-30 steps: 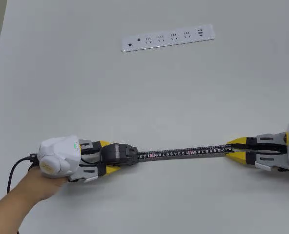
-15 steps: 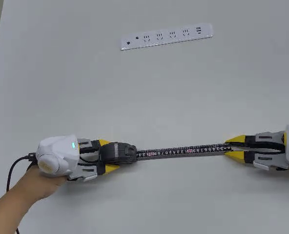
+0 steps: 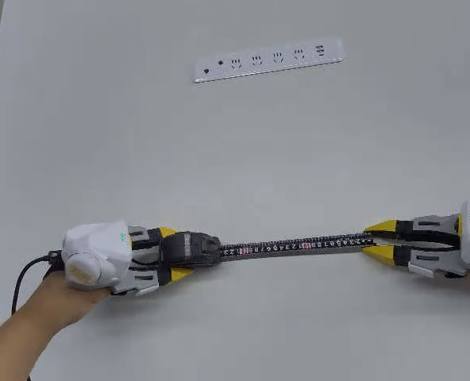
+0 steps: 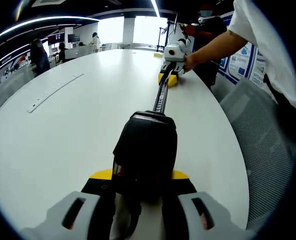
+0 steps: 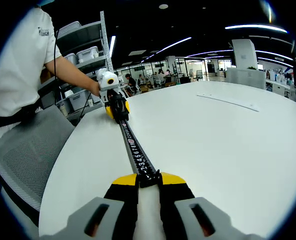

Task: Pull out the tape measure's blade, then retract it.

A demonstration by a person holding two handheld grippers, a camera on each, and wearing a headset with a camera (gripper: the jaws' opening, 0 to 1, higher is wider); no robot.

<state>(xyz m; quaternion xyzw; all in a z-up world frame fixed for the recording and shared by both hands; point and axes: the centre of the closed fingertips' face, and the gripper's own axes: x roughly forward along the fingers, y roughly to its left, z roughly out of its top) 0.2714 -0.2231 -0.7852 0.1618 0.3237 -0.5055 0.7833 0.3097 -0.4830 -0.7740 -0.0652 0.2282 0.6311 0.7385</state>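
While left gripper (image 3: pixel 175 254) clamps case (image 3: pixel 191 248) lower left and right gripper (image 3: pixel 375 240) pinches blade (image 3: pixel 294 246) tip, feed blade back straight, slowly.

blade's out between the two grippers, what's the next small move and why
Probably ease the right gripper toward the case so the blade winds back in: the blade is already drawn out, tip pinched in the right gripper, case clamped in the left gripper.
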